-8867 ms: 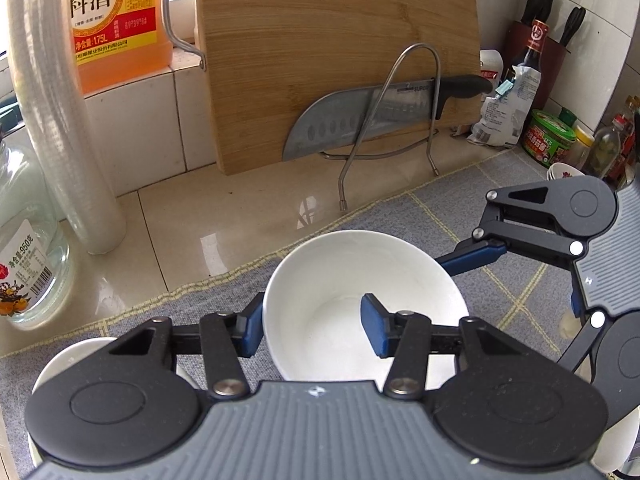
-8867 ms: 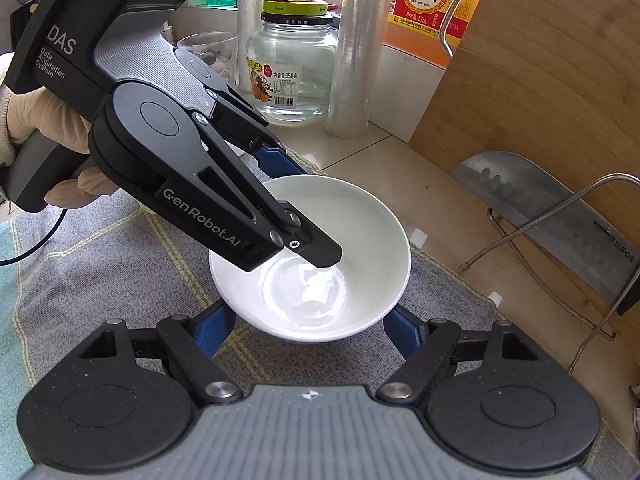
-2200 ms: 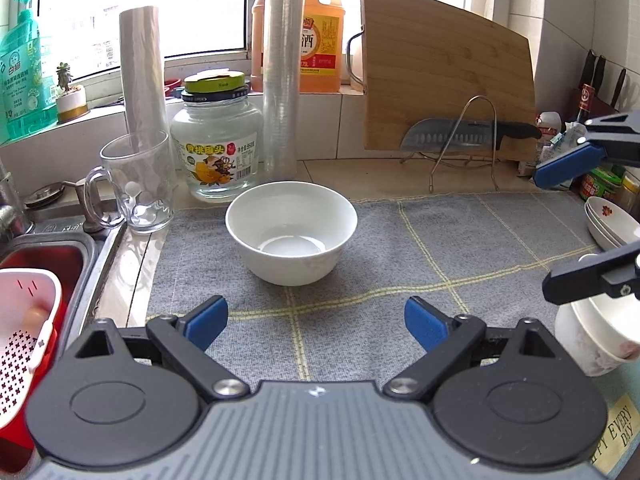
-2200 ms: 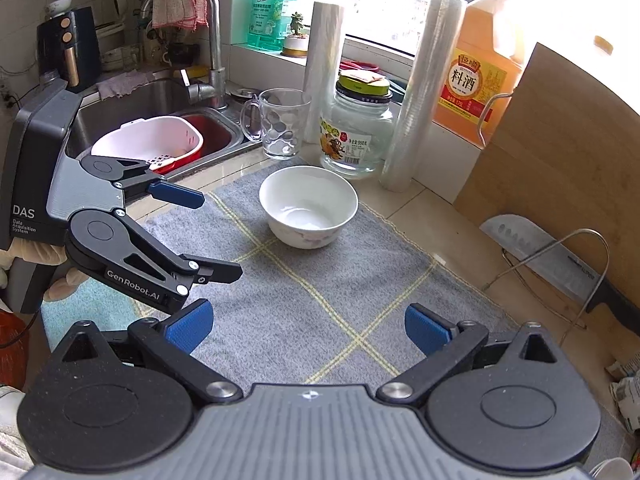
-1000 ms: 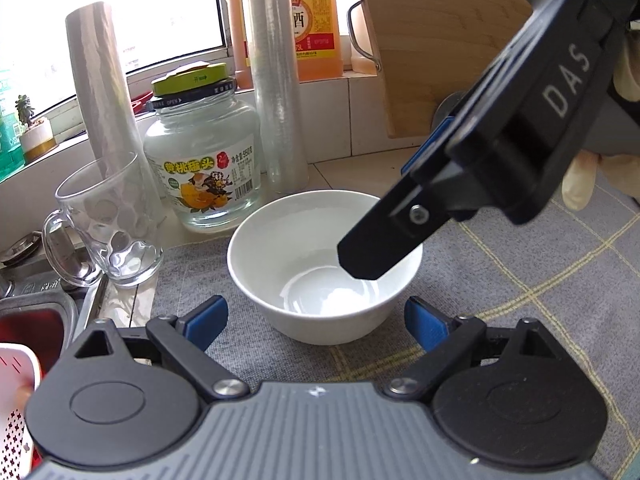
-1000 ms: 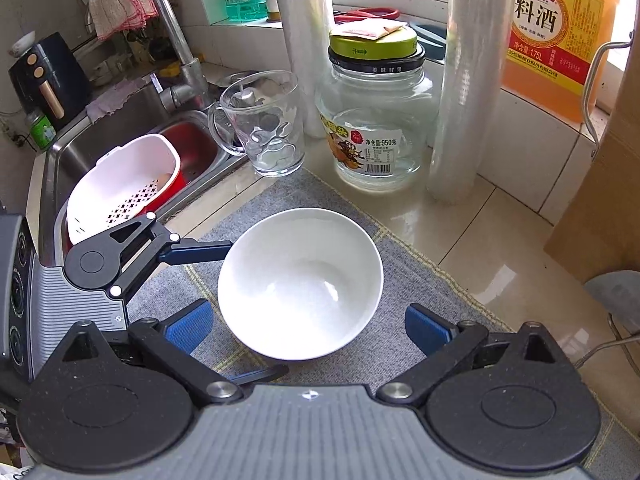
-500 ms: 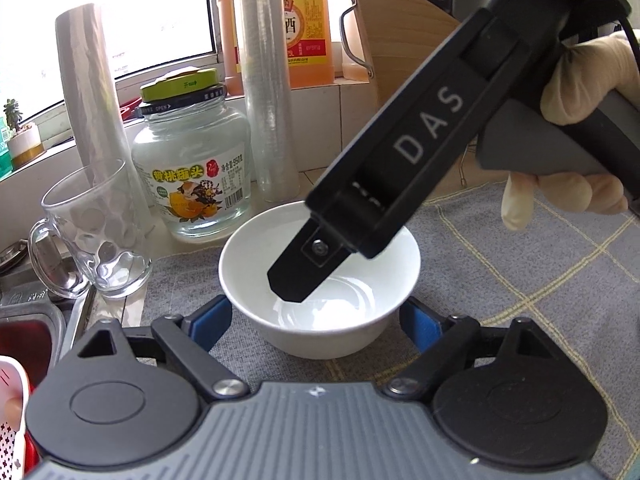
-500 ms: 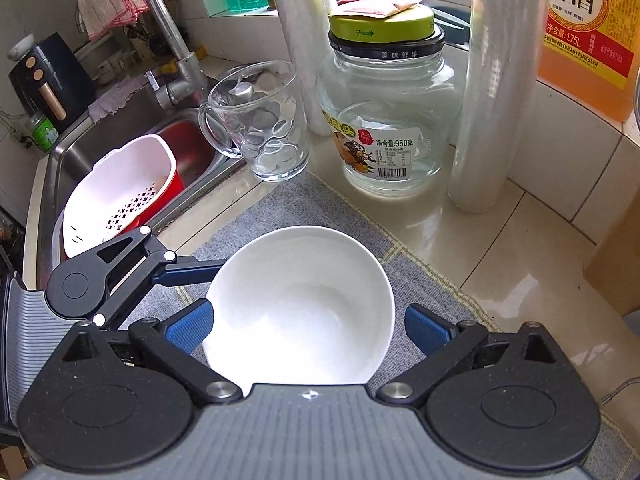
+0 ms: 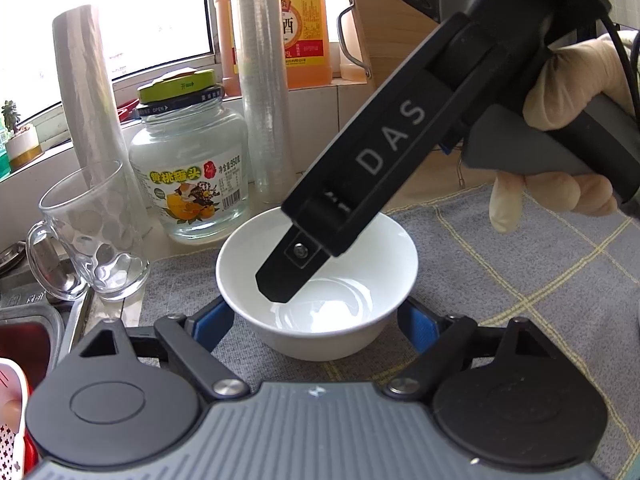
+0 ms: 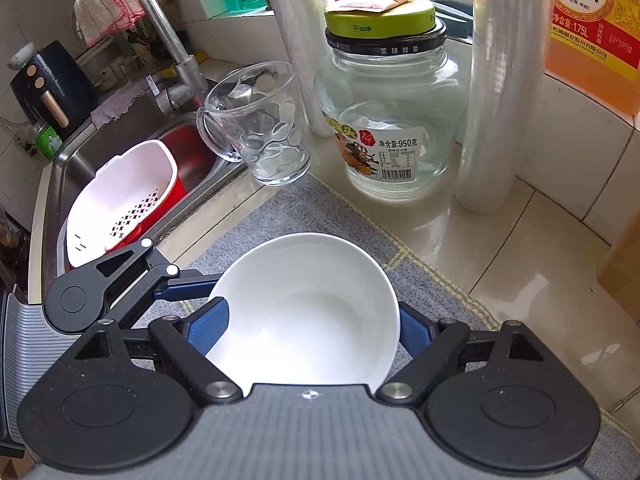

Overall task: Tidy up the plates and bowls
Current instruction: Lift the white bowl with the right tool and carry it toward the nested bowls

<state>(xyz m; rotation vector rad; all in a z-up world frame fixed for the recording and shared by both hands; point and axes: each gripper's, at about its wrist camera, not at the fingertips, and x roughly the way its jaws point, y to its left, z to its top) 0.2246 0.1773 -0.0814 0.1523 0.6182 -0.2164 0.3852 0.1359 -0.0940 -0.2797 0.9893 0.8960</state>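
A white bowl sits upright on the grey checked mat. My left gripper straddles its lower wall, and both blue pads rest against the sides. In the right wrist view, my right gripper spans the bowl from above. Its jaws are closing, with the bowl between them and the pads meeting its wall just under the rim. One of its black fingers shows over the bowl's hollow in the left wrist view. A gloved hand holds that gripper's handle.
Behind the bowl stand a glass mug, a lidded glass jar, two rolls of cling film and an orange bottle. To the left is the sink with a white colander and a faucet.
The right gripper's jaws have come in from wide open to the bowl's sides, and it has moved closer over the bowl. The left gripper's pads narrowed slightly onto the bowl, then stayed put.
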